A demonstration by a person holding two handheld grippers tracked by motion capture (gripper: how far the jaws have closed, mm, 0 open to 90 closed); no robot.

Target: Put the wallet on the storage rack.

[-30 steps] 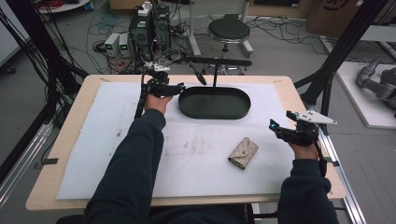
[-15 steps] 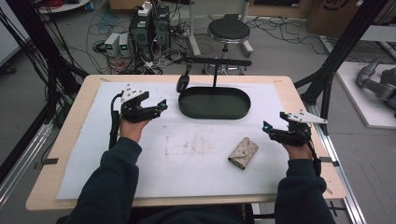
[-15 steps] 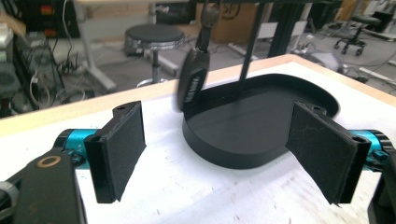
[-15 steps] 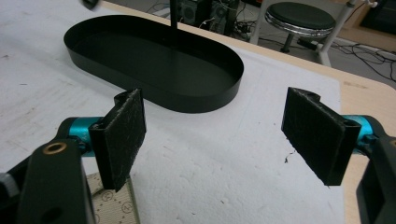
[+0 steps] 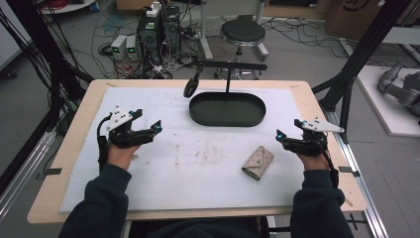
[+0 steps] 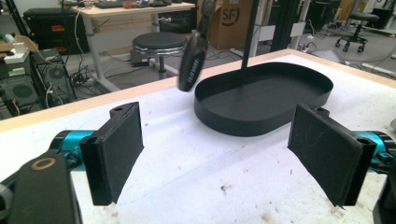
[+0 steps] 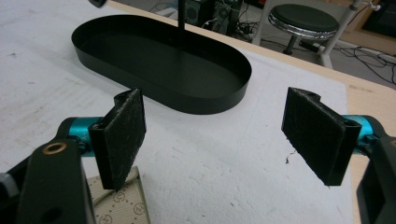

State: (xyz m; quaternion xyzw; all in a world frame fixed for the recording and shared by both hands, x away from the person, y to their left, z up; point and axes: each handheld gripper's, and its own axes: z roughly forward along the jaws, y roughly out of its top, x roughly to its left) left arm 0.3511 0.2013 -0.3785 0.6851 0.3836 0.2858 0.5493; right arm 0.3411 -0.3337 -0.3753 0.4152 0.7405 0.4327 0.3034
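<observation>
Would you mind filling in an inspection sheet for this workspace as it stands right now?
Surface: wooden table under a white mat, smudged near the middle.
Job's things: black oval tray with an upright stand and crossbar; a dark key fob hangs from the bar's left end, beside the tray; beige patterned key pouch lies flat on the mat, right of centre.
Clutter: nothing seen.
Grippers: left gripper has just been opening, nothing between its pads; right gripper open, empty, near the pouch without touching it.
Cables: one trails from each gripper along the wrist; a tangle on the floor behind.
Surroundings: stool, computer boxes, black frame posts.
</observation>
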